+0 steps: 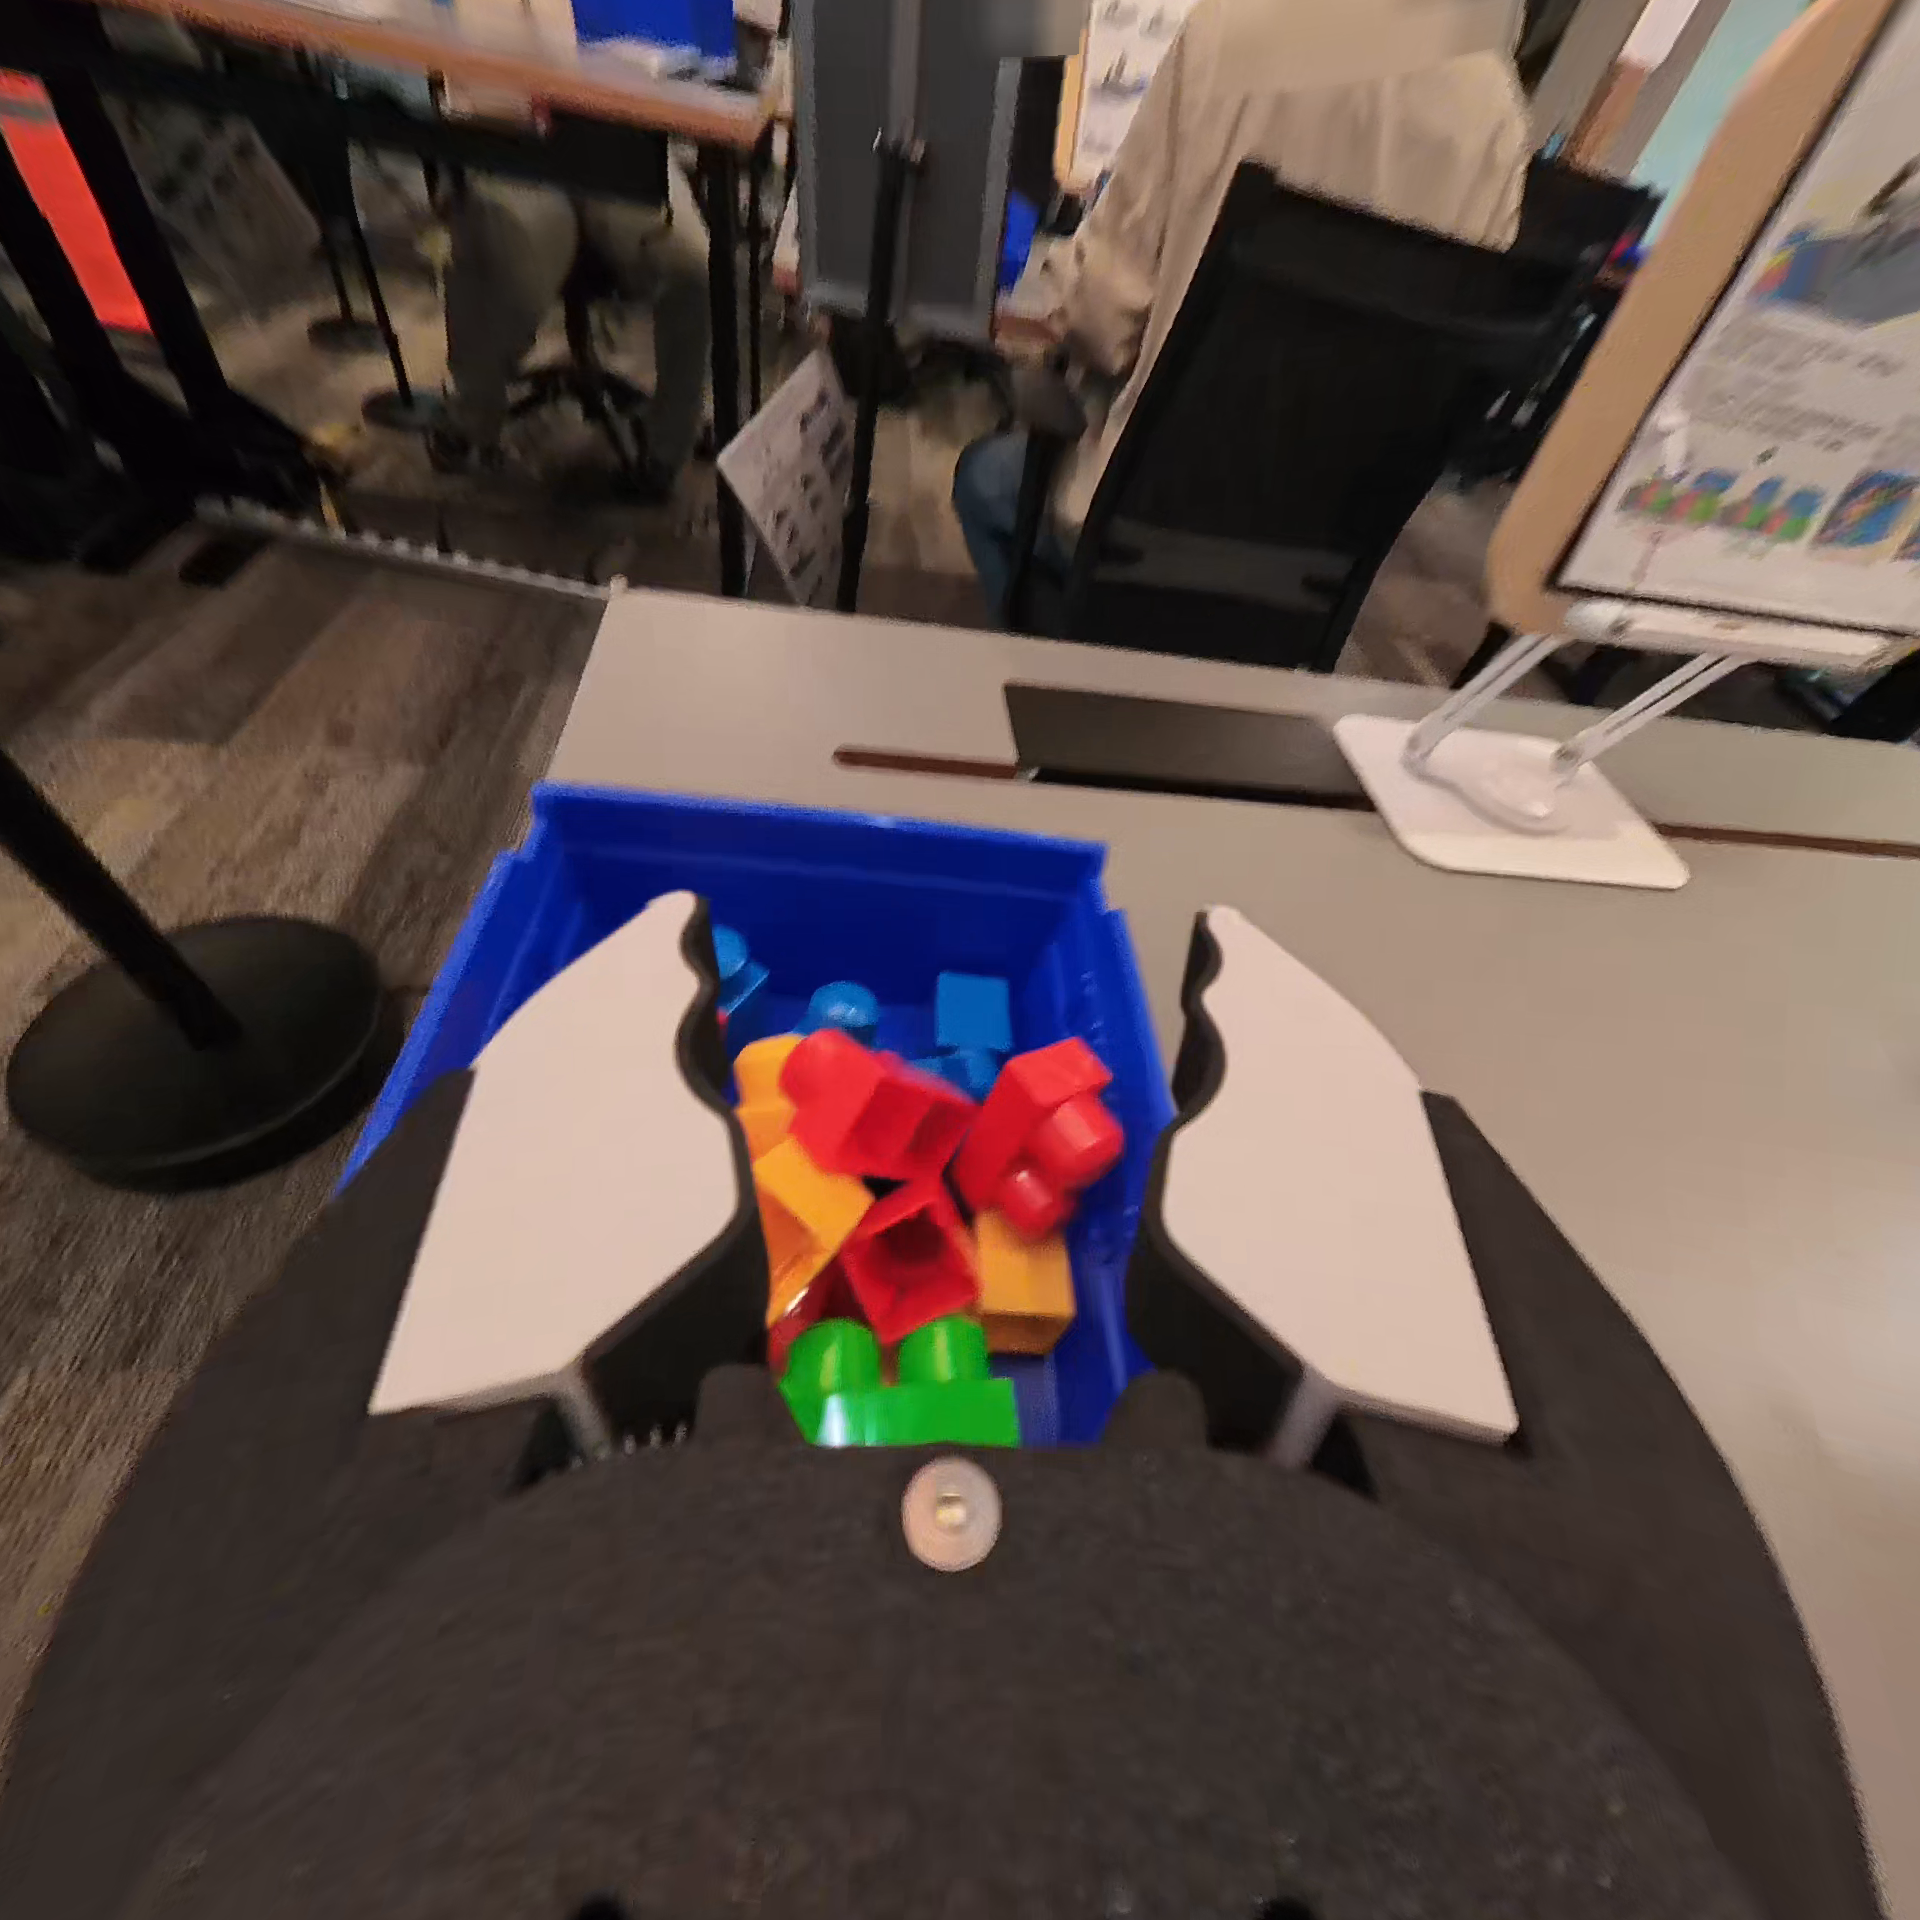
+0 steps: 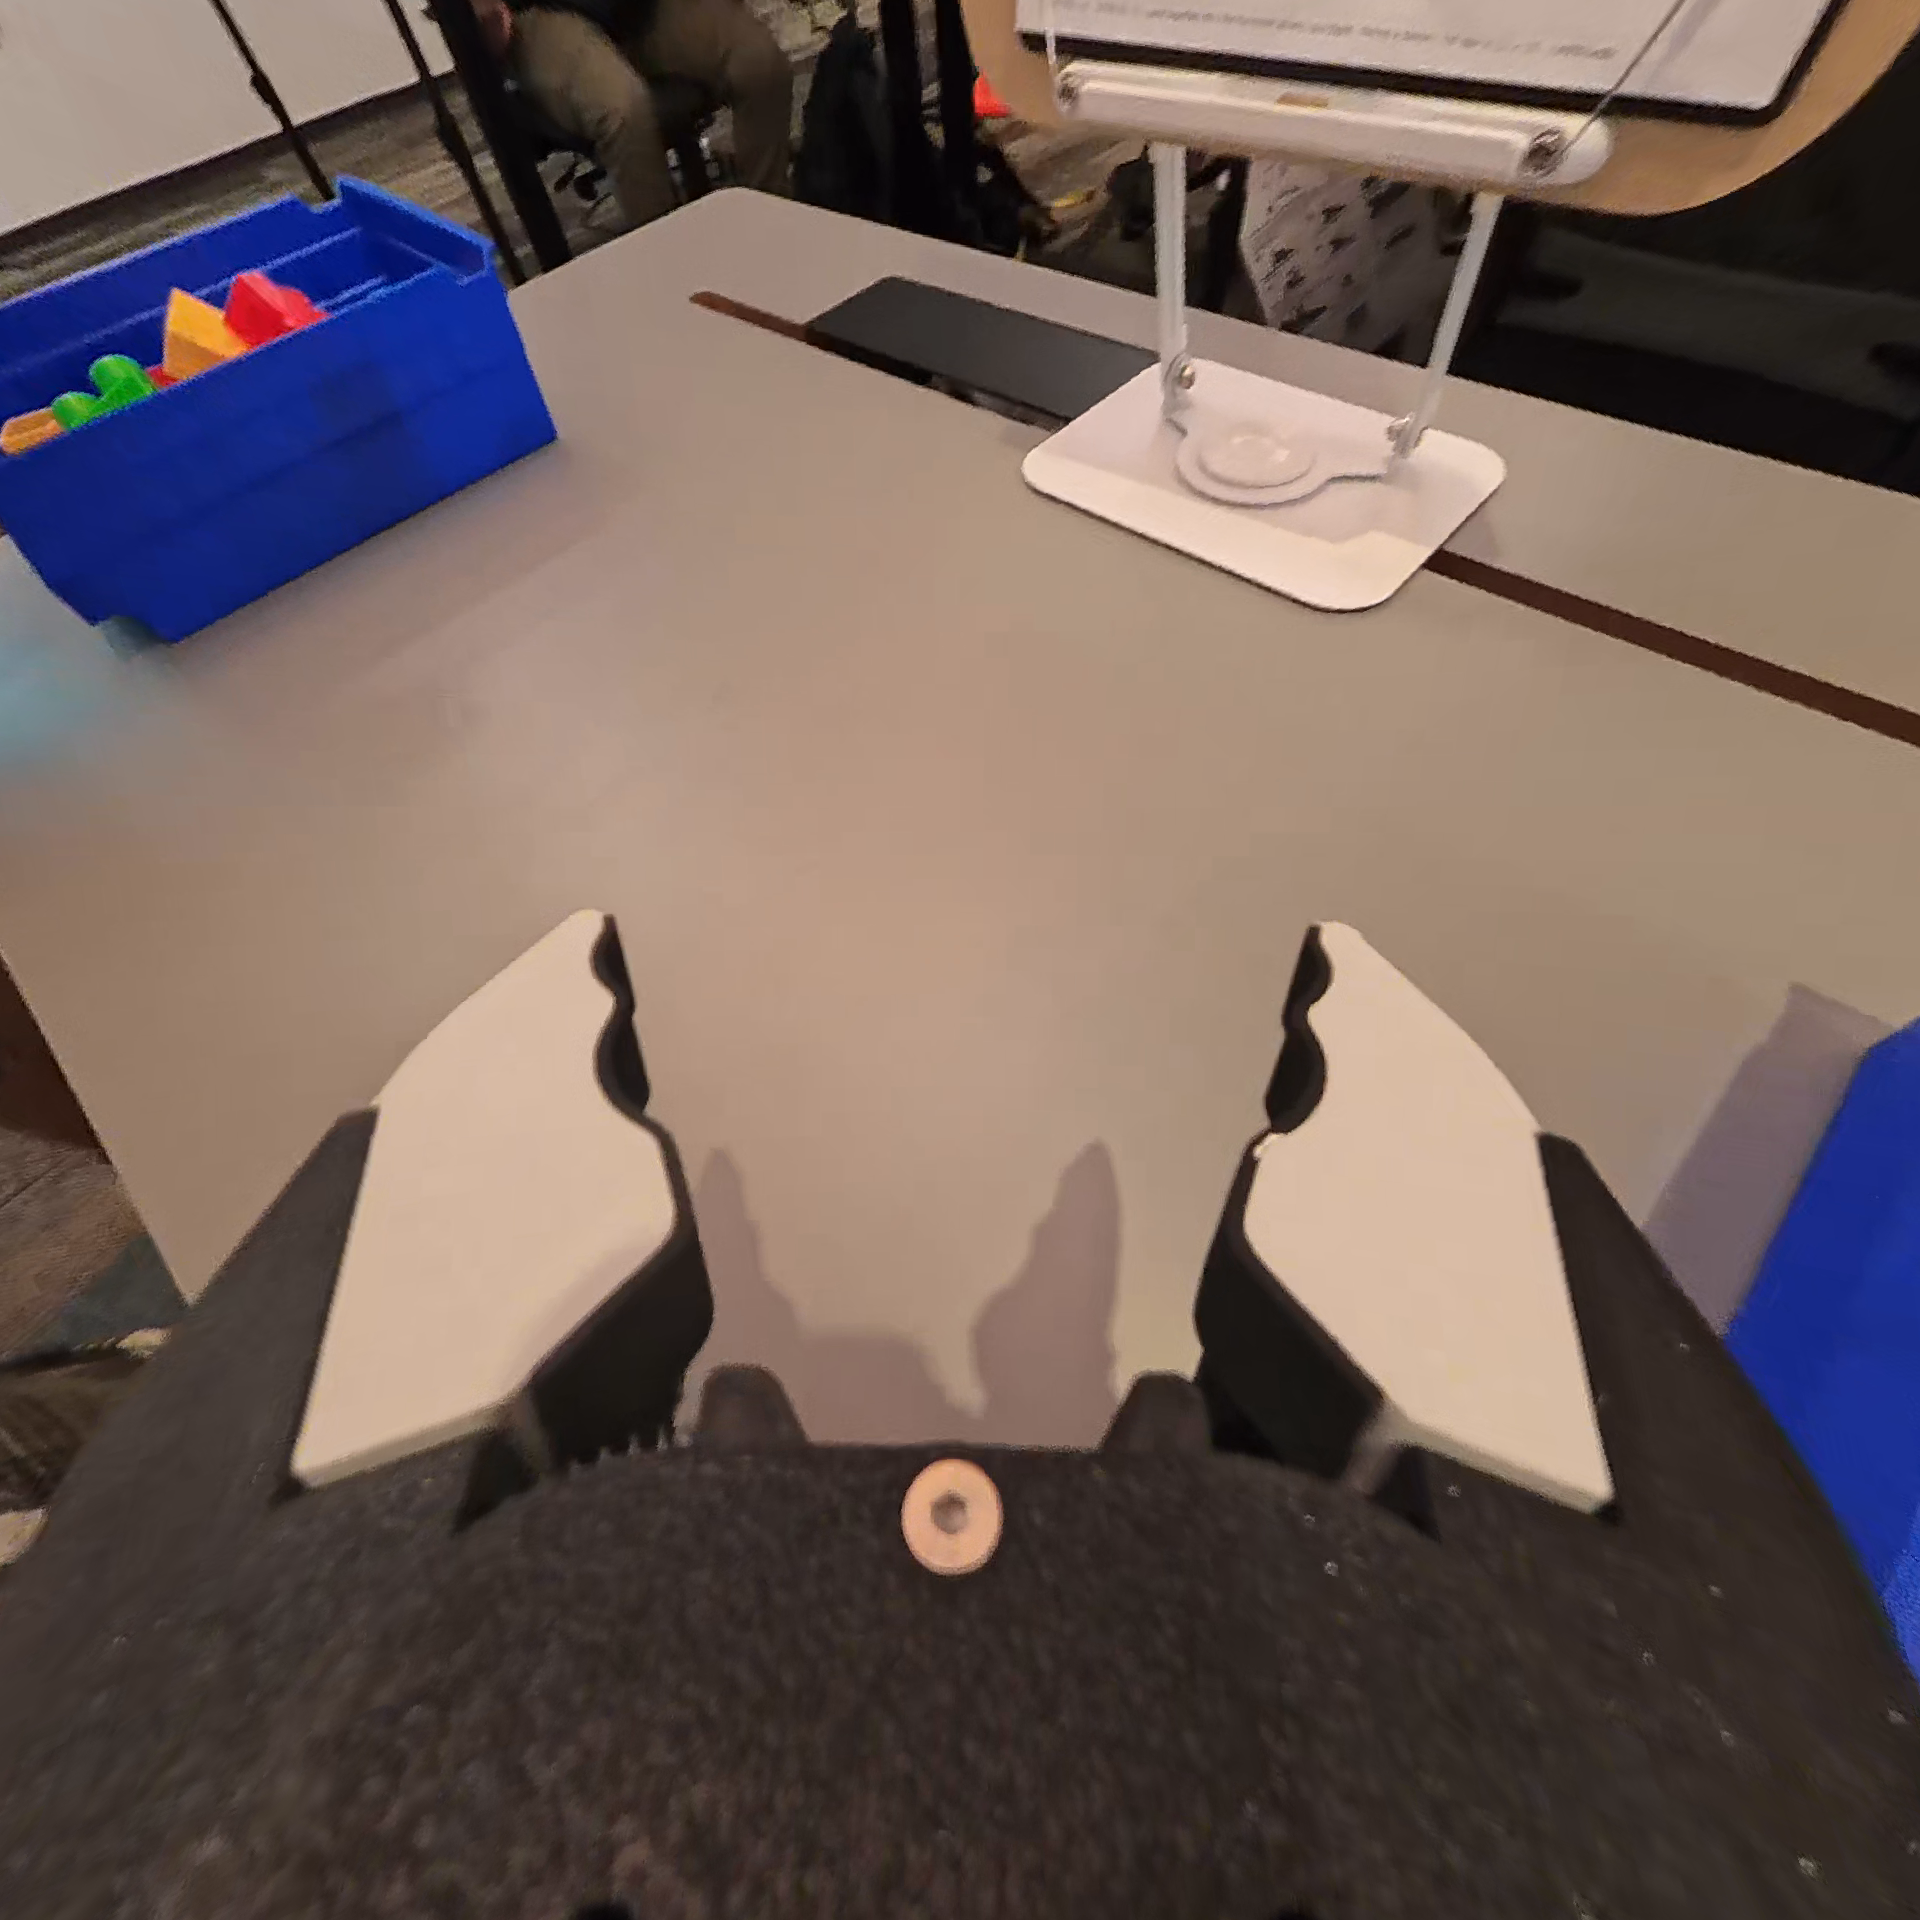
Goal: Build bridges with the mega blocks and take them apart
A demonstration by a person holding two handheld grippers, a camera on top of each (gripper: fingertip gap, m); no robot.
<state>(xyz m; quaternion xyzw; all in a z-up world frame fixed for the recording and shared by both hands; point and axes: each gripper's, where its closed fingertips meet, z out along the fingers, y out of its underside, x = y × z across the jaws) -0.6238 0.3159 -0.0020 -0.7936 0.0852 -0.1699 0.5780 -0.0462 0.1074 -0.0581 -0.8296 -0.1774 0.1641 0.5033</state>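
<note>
A blue bin [image 1: 810, 842] at the grey table's left corner holds several mega blocks: red blocks [image 1: 883, 1107], orange blocks [image 1: 805, 1195], a green block [image 1: 899, 1387] and blue blocks [image 1: 971, 1003]. My left gripper [image 1: 945, 935] is open and empty, hovering over the bin with its fingers either side of the pile. In the right wrist view the same bin [image 2: 281, 457] stands far left. My right gripper [image 2: 961, 945] is open and empty, low over the bare grey table [image 2: 883, 675].
A white stand [image 2: 1268, 488] holding a wood-backed instruction board [image 1: 1745, 343] stands at the table's back, beside a black cable hatch [image 2: 977, 343]. Another blue object [image 2: 1839, 1299] shows at the right edge. A black pole base [image 1: 197, 1049] stands on the floor left. People sit beyond the table.
</note>
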